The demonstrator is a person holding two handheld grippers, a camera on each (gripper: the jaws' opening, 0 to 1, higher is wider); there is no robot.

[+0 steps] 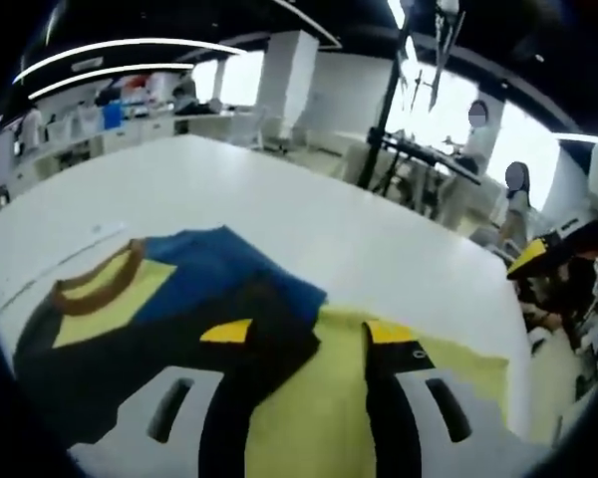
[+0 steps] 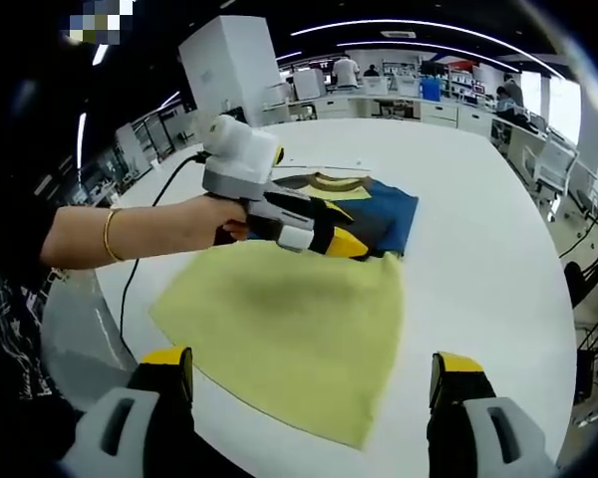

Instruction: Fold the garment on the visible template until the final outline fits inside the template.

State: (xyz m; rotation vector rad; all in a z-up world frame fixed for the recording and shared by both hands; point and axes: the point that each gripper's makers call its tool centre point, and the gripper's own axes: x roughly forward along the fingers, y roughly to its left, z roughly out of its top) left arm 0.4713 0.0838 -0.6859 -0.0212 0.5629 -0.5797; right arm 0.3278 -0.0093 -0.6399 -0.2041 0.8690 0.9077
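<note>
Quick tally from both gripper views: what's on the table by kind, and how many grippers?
Garment (blue and black, brown collar): 1
Yellow cloth: 1
Grippers: 2, left gripper over the garment, right gripper open near the yellow cloth's edge
White table: 1
Total: 5

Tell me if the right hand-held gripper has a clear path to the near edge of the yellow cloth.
Probably yes. The right hand-held gripper is open, and the near edge of the yellow cloth lies flat on the white table between its jaws, nothing covering it. The left hand-held gripper works at the far edge.
</note>
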